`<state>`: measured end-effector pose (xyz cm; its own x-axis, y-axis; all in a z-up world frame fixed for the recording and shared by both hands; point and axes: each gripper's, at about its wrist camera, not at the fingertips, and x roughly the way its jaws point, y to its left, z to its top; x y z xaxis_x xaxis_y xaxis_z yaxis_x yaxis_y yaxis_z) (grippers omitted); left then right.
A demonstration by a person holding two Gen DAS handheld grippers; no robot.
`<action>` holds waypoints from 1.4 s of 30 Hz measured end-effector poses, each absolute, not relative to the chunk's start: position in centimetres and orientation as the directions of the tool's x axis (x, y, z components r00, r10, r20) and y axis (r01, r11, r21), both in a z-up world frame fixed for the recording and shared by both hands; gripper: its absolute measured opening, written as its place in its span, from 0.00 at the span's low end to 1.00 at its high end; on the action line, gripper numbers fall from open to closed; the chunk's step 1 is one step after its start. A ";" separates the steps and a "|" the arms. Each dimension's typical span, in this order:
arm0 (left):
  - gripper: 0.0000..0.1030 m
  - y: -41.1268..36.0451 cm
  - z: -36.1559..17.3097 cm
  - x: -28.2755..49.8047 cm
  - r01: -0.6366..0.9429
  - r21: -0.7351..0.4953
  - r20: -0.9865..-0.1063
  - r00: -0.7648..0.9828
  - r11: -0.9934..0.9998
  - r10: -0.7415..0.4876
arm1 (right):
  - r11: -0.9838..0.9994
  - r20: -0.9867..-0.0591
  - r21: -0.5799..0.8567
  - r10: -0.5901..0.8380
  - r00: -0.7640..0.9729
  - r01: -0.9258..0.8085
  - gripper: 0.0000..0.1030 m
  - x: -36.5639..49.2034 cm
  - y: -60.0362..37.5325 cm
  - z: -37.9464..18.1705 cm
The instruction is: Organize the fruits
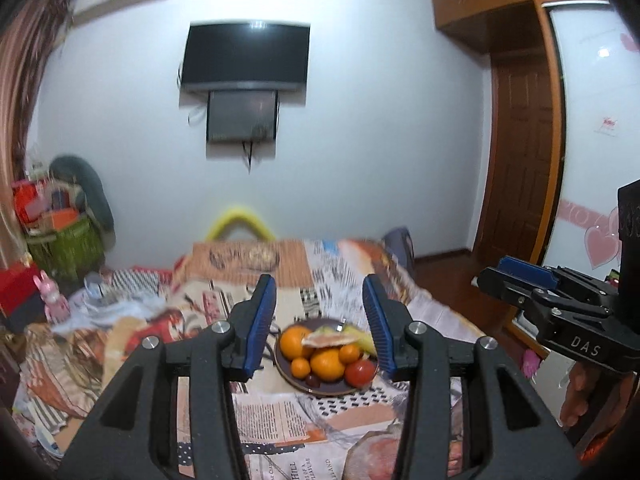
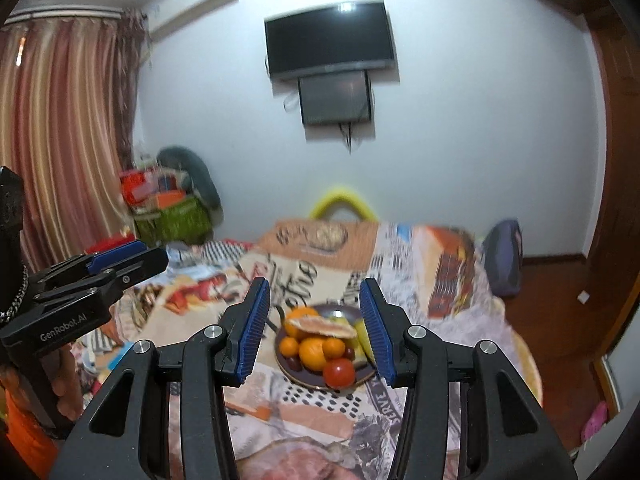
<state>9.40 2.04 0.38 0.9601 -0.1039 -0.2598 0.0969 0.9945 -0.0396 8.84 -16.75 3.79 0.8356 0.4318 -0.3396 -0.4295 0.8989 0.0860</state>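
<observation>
Dark plate (image 1: 304, 386) of fruit (image 1: 327, 364) on patterned cloth (image 1: 276, 412) | left gripper (image 1: 320, 314) fingers apart, empty | right gripper (image 2: 315, 314) fingers apart, empty

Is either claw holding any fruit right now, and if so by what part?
Nothing is held. The left claw and right claw are both open and empty, above the dark round plate of fruit.

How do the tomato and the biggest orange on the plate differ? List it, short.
1. Colour: the tomato is glossy red; the biggest orange is orange with a duller skin.
2. Size: the tomato looks somewhat smaller than the orange.
3. Place: the tomato sits at the plate's near rim; the orange lies farther in, among smaller oranges.
Shared: both are round, whole, and rest on the same dark plate, untouched by either tongs.
</observation>
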 end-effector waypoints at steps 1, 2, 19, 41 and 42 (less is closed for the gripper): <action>0.53 1.9 0.8 8.7 0.097 -0.038 -0.244 0.964 0.995 -0.103 | 0.900 -0.318 0.083 0.430 0.845 -0.427 0.42 8.0 -16.9 4.3; 0.56 1.8 1.1 8.0 0.095 -0.036 -0.227 0.969 0.995 -0.101 | 0.901 -0.304 0.082 0.430 0.850 -0.426 0.43 7.5 -17.1 4.6; 1.00 0.8 2.5 2.5 0.061 -0.016 -0.141 0.988 0.998 -0.063 | 0.933 -0.170 0.046 0.359 0.918 -0.356 0.95 3.0 -17.2 5.5; 1.00 0.7 1.7 2.4 0.058 -0.017 -0.157 0.986 0.998 -0.060 | 0.946 -0.157 0.046 0.324 0.933 -0.321 1.00 1.1 -18.3 5.4; 1.00 0.7 1.7 2.4 0.058 -0.017 -0.157 0.986 0.998 -0.060 | 0.947 -0.155 0.047 0.321 0.934 -0.318 1.00 1.0 -18.4 5.4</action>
<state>2.38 0.68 1.68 0.9857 -0.0603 -0.1573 0.0584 0.9982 -0.0170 0.99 -18.43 5.41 0.9342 0.3214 -0.1550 -0.3179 0.9469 0.0474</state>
